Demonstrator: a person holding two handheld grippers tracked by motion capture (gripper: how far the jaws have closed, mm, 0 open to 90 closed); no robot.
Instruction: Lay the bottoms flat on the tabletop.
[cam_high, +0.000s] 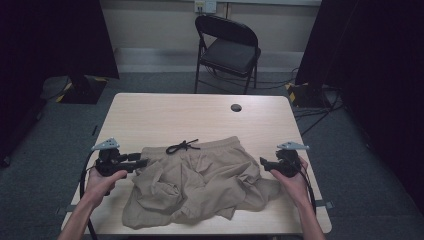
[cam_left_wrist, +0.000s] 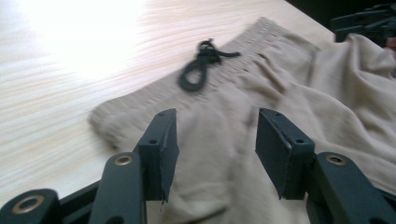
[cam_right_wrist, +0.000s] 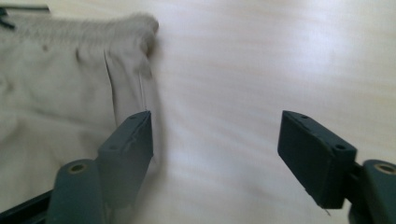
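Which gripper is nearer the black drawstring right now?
Left. The left gripper sits at the shorts' left waistband corner, a short way from the drawstring. The right gripper is at the shorts' right edge, farther off.

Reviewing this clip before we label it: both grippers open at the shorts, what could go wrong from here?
1. The shorts lie crumpled, so the left gripper, open over bunched cloth, may pinch several layers instead of one edge.
2. The right gripper sits mostly over bare table, beside the waistband corner; closing here could miss the fabric.
3. The black drawstring lies loose in a loop and could snag during a lift.
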